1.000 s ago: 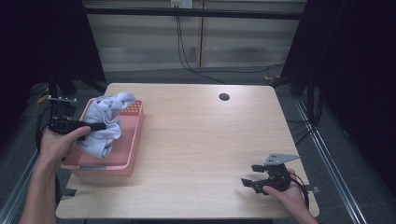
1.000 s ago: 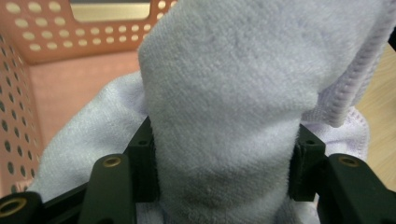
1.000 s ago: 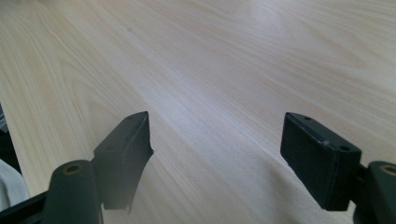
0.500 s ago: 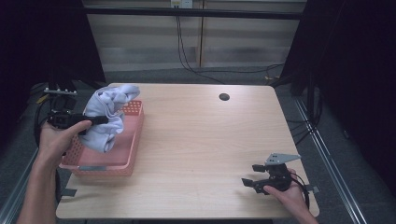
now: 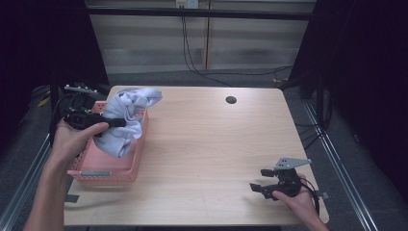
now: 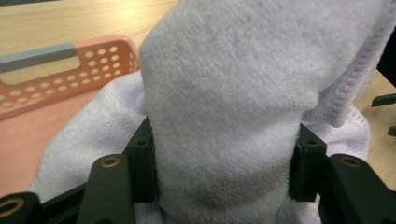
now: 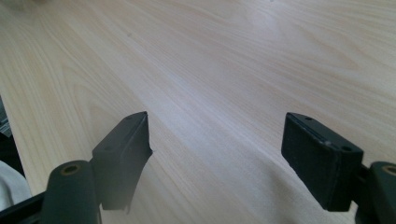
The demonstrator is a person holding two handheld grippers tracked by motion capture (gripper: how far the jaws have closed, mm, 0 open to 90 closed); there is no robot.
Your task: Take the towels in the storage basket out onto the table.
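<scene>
While clamped in left gripper (image 6: 224,172), towel (image 6: 229,98) bulges forward (above pink basket (image 5: 86,166)).

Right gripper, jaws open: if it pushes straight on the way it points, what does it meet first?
Likely nothing but bare table: the right gripper looks along open wood. In the high view it aims left toward the pink basket, far off; depth unclear.

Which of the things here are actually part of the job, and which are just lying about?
In use:
- pale lilac terry towel
- pink perforated plastic basket
- left gripper, clamped on the towel

Just there:
- right gripper, open, resting on the light wooden table
- round dark hole in the tabletop
</scene>
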